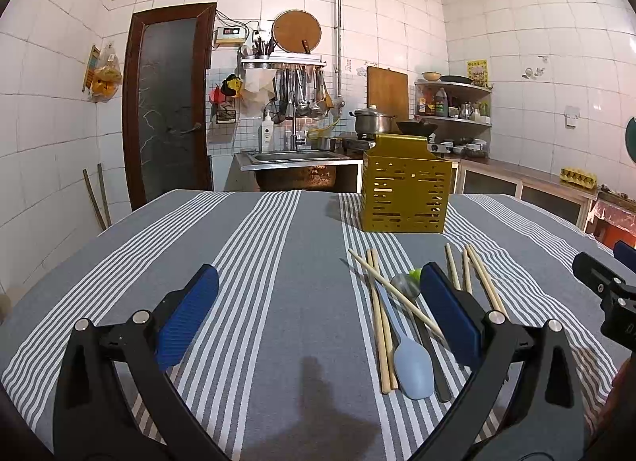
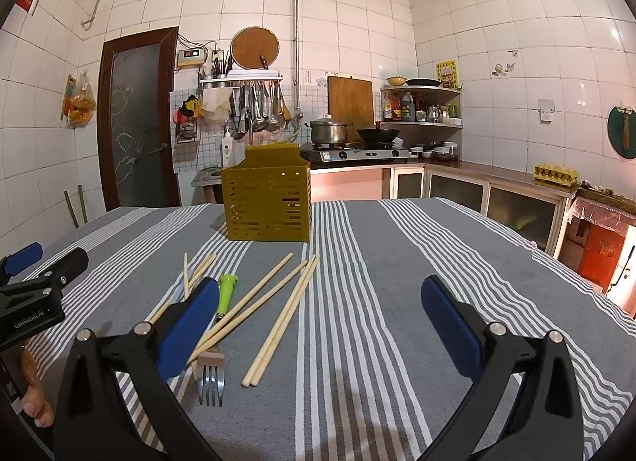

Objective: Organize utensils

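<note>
Utensils are lying scattered on the grey-and-white striped cloth covering the bench, just in front of the mustard-yellow perforated metal holder box, which is standing upright further back toward the sink. Among them, pale wooden chopsticks are fanning out in loose pairs, some crossing one another. A pale blue plastic spoon is lying bowl-end nearest the camera, beside a dark-handled metal spoon with a chopstick resting across it. From the right wrist view, a metal fork with a lime-green handle is pointing its tines toward the camera, chopsticks lying over its middle. The left hand-held gripper is hovering above the cloth with its blue-padded fingers spread wide, nothing between them, its right finger over the utensil pile. The right hand-held gripper is likewise gaping wide and empty, its left finger over the fork and chopsticks. The holder box's inside is not showing.
</note>
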Tool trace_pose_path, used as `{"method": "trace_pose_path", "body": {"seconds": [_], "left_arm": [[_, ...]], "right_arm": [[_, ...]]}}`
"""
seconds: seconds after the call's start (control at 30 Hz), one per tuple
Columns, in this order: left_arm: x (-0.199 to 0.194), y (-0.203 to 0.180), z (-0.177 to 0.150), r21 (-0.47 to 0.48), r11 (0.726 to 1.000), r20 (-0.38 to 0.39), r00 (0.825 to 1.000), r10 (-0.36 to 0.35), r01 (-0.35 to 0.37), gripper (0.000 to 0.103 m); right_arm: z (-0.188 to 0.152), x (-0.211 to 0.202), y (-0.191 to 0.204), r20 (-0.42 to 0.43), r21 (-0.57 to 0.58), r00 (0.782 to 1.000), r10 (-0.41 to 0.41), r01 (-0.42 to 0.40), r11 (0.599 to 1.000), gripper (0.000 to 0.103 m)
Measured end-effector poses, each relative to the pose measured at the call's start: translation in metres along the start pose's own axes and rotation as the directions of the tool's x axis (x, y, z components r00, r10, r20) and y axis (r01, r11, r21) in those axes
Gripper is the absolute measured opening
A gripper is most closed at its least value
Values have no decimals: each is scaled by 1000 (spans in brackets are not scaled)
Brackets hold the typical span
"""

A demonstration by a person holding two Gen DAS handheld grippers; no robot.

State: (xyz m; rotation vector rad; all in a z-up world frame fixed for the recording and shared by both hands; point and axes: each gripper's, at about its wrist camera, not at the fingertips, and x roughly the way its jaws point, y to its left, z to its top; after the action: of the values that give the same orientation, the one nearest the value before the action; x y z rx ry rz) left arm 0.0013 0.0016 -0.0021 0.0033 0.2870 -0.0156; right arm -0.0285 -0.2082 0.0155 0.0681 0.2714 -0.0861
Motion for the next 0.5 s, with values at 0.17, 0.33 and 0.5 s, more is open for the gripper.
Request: {"method": "trace_pose_path", "body": {"seconds": [0.17, 0.33, 0.5], "left_arm": [[0, 0, 0, 0, 1000, 0, 1000, 0, 0, 98], [1, -1, -1, 3, 1000, 1, 1000, 1, -1, 98], [0, 0, 1, 0, 1000, 0, 1000, 0, 0, 98]], "right_arm": [[0, 0, -1, 1, 1, 1000, 0, 0, 1000, 99], [0, 1, -2, 2, 3, 1000, -1, 1, 1000, 99], [0, 0, -2, 4, 5, 1000, -4, 4, 1000, 99]]}}
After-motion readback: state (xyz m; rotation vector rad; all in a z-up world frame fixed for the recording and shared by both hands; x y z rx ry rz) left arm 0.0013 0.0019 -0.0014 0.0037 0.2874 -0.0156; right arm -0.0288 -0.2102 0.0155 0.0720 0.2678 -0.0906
